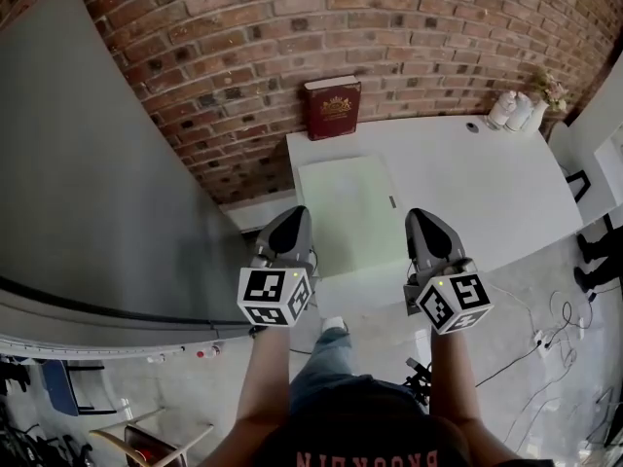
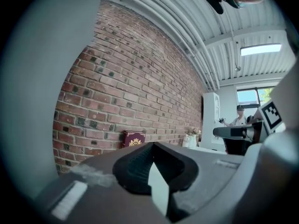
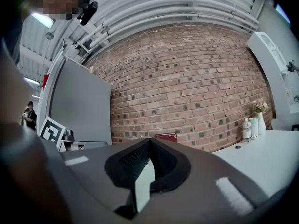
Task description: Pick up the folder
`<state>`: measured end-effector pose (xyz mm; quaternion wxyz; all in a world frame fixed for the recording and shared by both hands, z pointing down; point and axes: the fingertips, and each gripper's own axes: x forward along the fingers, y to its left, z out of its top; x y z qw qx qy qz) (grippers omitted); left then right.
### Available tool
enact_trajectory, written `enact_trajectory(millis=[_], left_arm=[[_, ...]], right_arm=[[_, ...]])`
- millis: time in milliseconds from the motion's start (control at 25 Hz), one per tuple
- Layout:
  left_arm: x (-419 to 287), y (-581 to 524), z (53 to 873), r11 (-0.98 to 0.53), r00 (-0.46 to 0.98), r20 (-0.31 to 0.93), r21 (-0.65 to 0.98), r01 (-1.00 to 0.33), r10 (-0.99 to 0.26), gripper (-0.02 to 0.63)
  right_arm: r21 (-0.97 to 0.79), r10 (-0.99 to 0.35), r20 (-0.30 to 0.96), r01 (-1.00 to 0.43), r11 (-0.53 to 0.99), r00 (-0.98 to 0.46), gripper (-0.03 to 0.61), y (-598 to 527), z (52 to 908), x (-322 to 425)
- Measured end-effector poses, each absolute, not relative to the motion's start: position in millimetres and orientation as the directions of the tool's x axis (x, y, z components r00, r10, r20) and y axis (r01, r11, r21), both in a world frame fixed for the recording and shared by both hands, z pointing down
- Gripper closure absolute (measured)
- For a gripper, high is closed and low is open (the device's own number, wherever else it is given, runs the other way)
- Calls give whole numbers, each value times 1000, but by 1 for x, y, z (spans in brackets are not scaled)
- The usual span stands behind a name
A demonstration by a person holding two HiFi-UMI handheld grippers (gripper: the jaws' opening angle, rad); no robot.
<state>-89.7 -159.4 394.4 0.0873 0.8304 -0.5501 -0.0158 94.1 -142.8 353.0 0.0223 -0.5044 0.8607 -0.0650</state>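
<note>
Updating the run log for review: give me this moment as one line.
phase: pre-grasp | folder: flat on white table, not held | left gripper: jaws shut, empty | right gripper: jaws shut, empty

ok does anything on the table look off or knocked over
Nothing stands out. The pale green folder lies flat on the white table, the red book stands against the brick wall, and the bottles stand upright at the far corner.

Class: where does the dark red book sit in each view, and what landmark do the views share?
Head view: dark red book, top centre, against the brick wall.
Left gripper view: book, left of centre, lower half.
Right gripper view: book, near centre, lower half.
Shared landmark: the brick wall behind it.
</note>
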Motion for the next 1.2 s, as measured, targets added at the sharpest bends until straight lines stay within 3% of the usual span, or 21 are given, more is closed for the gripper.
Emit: enact_trajectory(millis=[840,1080,1200], left_arm=[[-129,-242,419,-296,334,141,235,-926,-932,616],[-124,-246,423,-222,266,167,244,-944,-949,615],[-119,-248,432,-196,252,194,271,-943,-948,587]], right_arm=[[-161,-867,143,-876,455,-477,574,-256,383,93],[-180,-817,193,-838,515,-544,552,-277,394,96],[-201,-768,236,-803,560,-595,500,-287,406,93]])
